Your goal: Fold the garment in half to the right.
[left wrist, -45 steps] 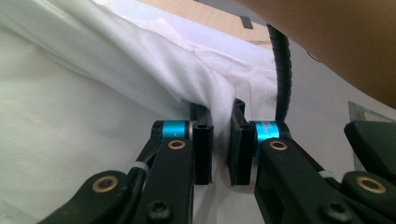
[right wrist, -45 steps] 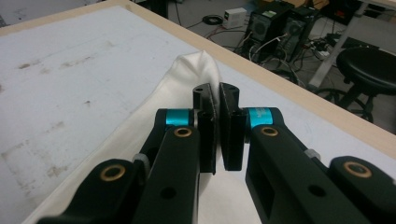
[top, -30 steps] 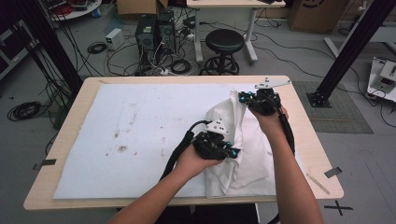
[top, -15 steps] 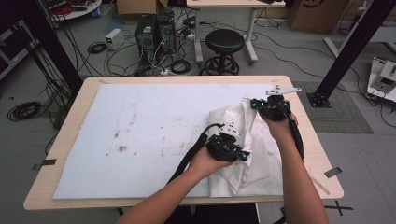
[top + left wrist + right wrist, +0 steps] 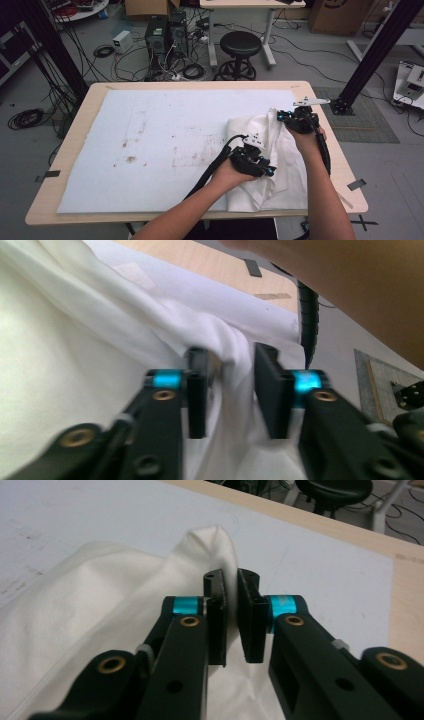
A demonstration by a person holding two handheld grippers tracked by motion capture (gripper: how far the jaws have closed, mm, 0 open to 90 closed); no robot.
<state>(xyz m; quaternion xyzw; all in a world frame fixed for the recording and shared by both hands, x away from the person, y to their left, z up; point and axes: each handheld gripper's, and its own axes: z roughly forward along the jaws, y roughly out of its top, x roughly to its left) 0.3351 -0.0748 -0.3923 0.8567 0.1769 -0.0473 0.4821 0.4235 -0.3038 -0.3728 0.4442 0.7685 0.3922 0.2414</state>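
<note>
White garment bunched at 4 o'clock on tabletop; no legible writing. Left gripper and right gripper: jaws just opening, a cloth fold loose between each of the 2 pairs.

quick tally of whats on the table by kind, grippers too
white cloth garment: 1
white table cover sheet: 1
handheld grippers: 2, the left gripper and the right gripper
total: 4
</note>
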